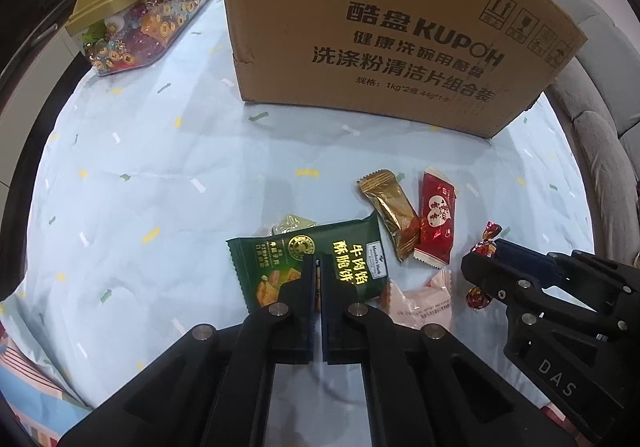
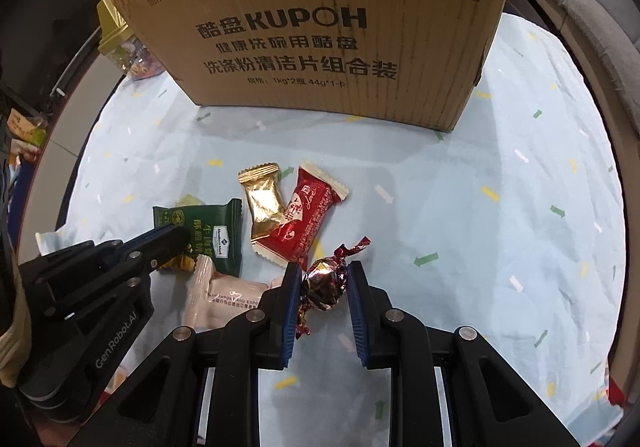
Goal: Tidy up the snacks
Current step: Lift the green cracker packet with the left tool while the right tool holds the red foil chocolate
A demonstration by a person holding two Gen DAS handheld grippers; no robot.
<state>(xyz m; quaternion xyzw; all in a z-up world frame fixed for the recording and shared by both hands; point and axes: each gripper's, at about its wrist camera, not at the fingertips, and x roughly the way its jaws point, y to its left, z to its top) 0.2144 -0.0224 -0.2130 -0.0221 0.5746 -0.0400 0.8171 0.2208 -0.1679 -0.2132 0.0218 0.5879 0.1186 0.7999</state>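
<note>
While steeply tilted (seemingly pinching), both tools.

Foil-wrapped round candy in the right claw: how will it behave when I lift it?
The foil-wrapped candy looks small, so probably light. Its rounded body between the right claw's flat pads may pivot or slip. The crinkly foil and twisted ends will likely crumple; if dropped on the tablecloth, it might roll.

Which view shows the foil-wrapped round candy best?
Right wrist view: the foil-wrapped round candy sits central between the right gripper fingers. In the left wrist view only its twisted ends show past that gripper.
</note>
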